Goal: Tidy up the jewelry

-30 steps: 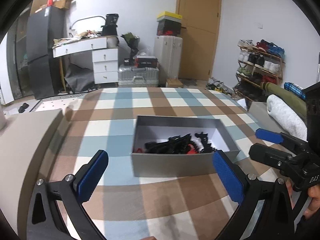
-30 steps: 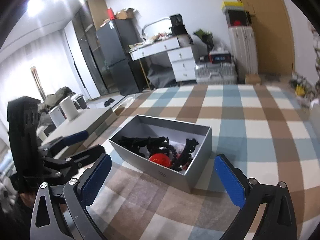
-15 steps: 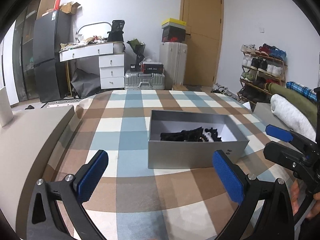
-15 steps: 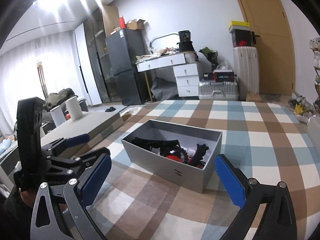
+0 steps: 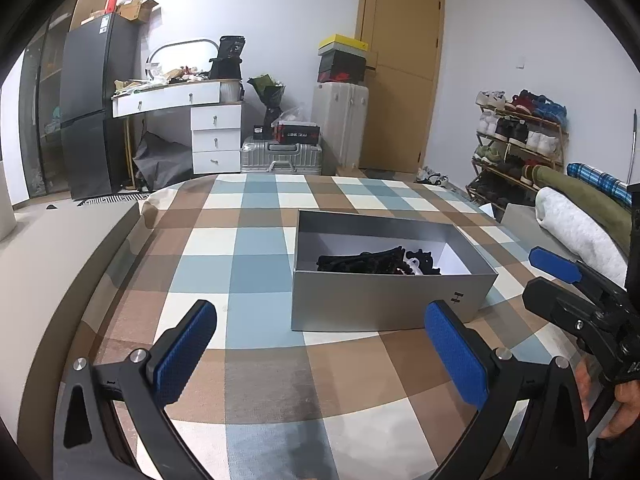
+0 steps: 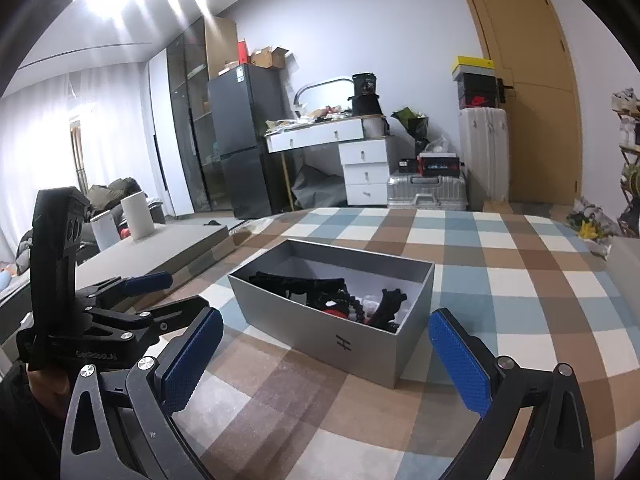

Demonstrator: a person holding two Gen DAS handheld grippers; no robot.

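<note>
Both the left gripper (image 5: 320, 344) and right gripper (image 6: 324, 354) are hovering wide open and empty near the grey box (image 5: 384, 304), whose tangled jewelry (image 6: 336, 300) is wanting a slow single-piece pinch from above.

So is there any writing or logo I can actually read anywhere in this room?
"H"-like mark: front wall of the grey box, the only clear sign.
Swoosh logo: red-and-black shoebox by the door; no words legible.
Embossed lettering on the left gripper: too blurred to read.
Label on the black fridge: too small to read.
</note>
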